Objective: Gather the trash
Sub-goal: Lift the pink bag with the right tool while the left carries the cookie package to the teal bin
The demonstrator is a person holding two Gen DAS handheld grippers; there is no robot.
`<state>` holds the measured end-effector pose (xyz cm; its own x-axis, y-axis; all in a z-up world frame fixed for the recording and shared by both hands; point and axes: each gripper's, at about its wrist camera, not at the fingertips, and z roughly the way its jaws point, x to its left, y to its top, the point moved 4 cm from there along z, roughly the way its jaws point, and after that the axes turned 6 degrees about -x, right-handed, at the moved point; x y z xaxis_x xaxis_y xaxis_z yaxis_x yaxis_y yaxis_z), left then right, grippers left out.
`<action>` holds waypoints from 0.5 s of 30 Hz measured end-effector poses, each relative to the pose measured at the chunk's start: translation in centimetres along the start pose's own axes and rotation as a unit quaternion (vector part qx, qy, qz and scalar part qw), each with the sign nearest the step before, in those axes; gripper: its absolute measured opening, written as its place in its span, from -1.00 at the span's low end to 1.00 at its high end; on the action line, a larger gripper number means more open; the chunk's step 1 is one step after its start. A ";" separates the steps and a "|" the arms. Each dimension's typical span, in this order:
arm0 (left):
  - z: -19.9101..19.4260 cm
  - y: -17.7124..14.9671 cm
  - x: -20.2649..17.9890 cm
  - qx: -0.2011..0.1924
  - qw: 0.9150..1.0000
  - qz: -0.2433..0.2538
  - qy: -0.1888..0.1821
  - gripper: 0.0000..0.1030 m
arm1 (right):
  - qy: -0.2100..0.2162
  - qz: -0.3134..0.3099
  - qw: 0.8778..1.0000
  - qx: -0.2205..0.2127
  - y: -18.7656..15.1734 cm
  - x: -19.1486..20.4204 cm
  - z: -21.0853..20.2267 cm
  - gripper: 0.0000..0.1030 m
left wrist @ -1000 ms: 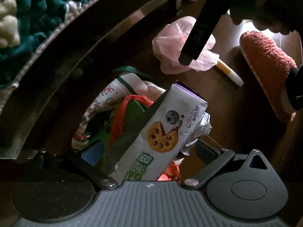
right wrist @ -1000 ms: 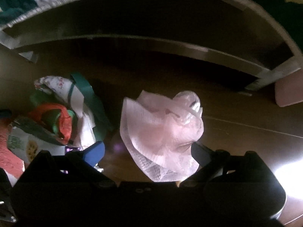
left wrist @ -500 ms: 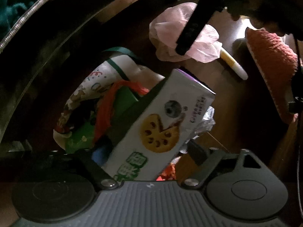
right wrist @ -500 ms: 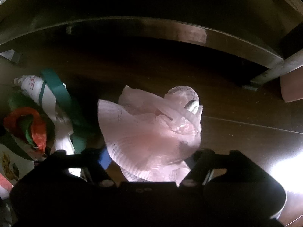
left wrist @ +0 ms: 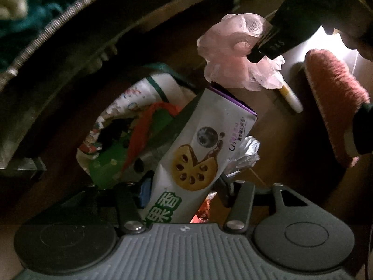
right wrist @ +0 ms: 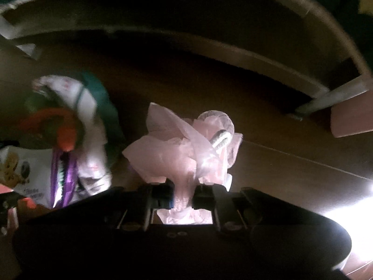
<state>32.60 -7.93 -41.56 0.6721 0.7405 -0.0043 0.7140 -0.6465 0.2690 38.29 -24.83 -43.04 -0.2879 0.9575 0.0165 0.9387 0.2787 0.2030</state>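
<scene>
My left gripper is shut on a bundle of wrappers: a white biscuit packet in front, with a printed plastic bag, an orange strip and crumpled foil behind it. My right gripper is shut on a crumpled pink plastic bag above the brown floor. In the left wrist view the same pink bag hangs from the dark right gripper finger. A white and yellow stick lies on the floor beside it.
A dark low shelf or furniture base curves across the back in both views. A red fuzzy slipper lies at the right on the floor. A teal rug is at top left. Bright light falls at the right.
My right gripper has closed on the pink bag and lifted it off the floor. My left gripper still holds the wrapper bundle, shifted slightly.
</scene>
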 end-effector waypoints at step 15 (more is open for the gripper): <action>-16.6 3.3 -1.1 -0.091 0.995 -0.031 0.022 0.04 | 0.026 0.036 0.993 -0.109 -0.5 1.8 -20.0 -0.79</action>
<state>30.97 -7.79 -24.69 0.6154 0.7881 0.0138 0.7042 -0.5576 0.4395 33.53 -24.69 -23.54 -0.2356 0.9678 0.0890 0.8955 0.1806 0.4067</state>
